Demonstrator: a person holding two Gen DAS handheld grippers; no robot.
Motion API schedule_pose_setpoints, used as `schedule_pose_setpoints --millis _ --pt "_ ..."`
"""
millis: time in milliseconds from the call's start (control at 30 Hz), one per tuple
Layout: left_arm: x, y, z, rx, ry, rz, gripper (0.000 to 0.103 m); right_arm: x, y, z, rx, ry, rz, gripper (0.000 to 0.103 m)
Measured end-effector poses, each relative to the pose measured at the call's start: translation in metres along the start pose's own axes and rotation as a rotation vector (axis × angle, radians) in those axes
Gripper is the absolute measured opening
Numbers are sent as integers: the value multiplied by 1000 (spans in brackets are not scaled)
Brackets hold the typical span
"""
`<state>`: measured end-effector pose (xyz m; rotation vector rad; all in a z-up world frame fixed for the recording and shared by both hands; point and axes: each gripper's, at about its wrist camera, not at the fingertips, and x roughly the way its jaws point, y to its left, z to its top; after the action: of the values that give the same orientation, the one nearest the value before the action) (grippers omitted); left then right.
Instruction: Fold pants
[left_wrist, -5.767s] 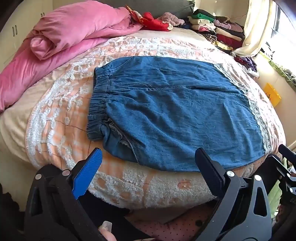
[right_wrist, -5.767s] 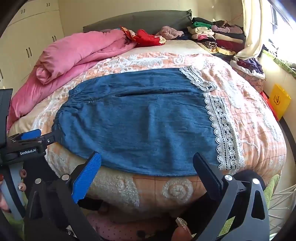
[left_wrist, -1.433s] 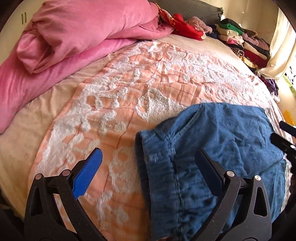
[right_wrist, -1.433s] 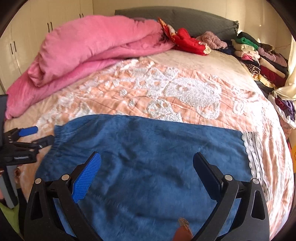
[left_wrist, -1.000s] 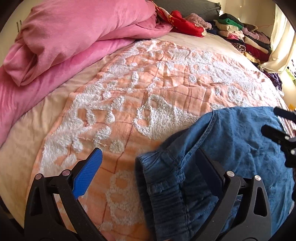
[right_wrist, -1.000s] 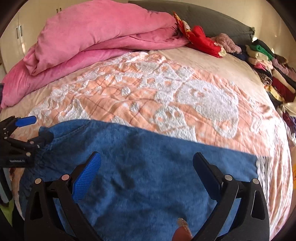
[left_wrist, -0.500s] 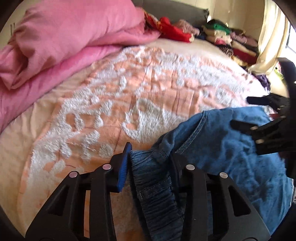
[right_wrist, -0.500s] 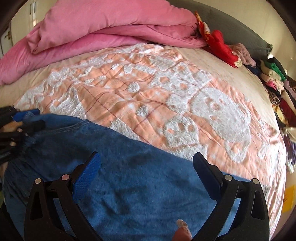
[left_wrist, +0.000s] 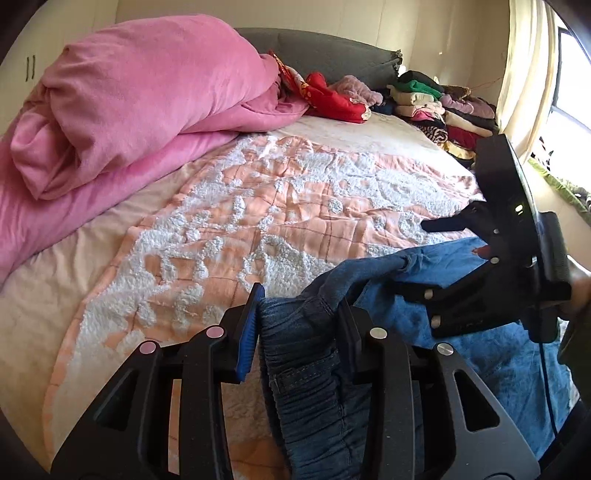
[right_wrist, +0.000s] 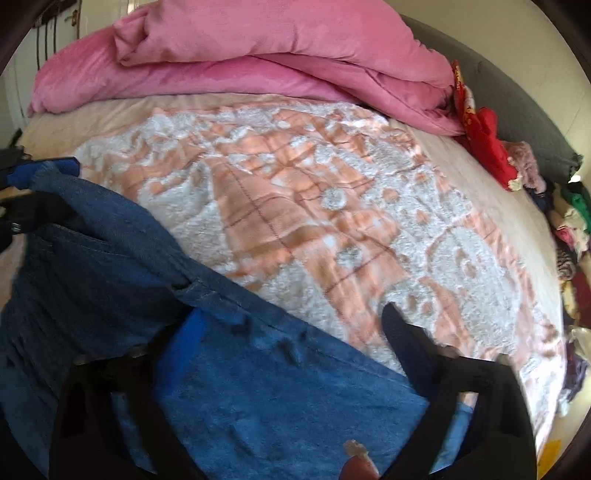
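Note:
The blue denim pants (left_wrist: 306, 354) lie at the near edge of the bed. My left gripper (left_wrist: 299, 317) is shut on their gathered elastic waistband, lifted off the blanket. My right gripper (right_wrist: 291, 325) is open, jaws wide apart, with the denim (right_wrist: 258, 387) lying between and over the blue left finger (right_wrist: 188, 332). In the left wrist view the right gripper (left_wrist: 443, 254) shows at the right, one finger above the denim and one below. In the right wrist view the left gripper's blue pad (right_wrist: 44, 170) shows at the far left.
An orange and white fleece blanket (left_wrist: 258, 206) covers the bed. A rolled pink duvet (left_wrist: 129, 107) lies along the far left. Red cloth (left_wrist: 332, 99) and stacked folded clothes (left_wrist: 436, 110) sit by the grey headboard (left_wrist: 325, 51). A curtain and window (left_wrist: 532, 85) are at the right.
My left gripper closed on the waistband and has lifted it. My right gripper has swung left toward the left one, its fingers now around the upper denim edge.

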<state>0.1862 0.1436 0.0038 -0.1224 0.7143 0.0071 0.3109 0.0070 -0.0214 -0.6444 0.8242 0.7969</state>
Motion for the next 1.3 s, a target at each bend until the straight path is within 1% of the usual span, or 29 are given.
schedule_pose_setpoints --millis 33,67,100,167,200,267,333,367,533,600,767,900,1033,1300 --pt "0 0 -1 1 2 1 28 -3 1 -1 12 -8 29 56" --pt "0 0 -1 2 0 6 28 -6 4 -2 18 -16 40 48" --pt "-1 0 -2 4 -1 10 28 -10 7 -3 23 -28 45 45" --pt "-3 0 -3 7 -3 18 28 -21 13 -8 31 -61 36 36" --pt "-4 0 -3 6 -4 22 28 -26 14 -11 42 -79 33 35" --pt "-7 0 -4 12 -9 30 28 -38 14 -17 80 -106 37 28" --pt "-13 -2 -6 16 -14 32 28 -50 14 -25 123 -129 43 26" --pt "-15 -3 -8 19 -16 33 28 -59 16 -31 141 -147 49 24" --pt "-32 -13 -20 32 -22 34 28 -93 22 -55 225 -206 84 20" --pt "-39 -17 -24 39 -23 29 28 -108 29 -67 240 -226 92 20" --pt "-58 -23 -36 46 -19 18 28 -135 51 -92 259 -245 117 18" --pt "-70 -30 -50 59 -4 16 28 -148 65 -105 273 -242 126 18" --pt "-77 -30 -61 51 18 4 28 -159 80 -118 274 -238 144 18" --pt "-89 -40 -75 87 53 0 29 -172 100 -139 262 -226 118 18"
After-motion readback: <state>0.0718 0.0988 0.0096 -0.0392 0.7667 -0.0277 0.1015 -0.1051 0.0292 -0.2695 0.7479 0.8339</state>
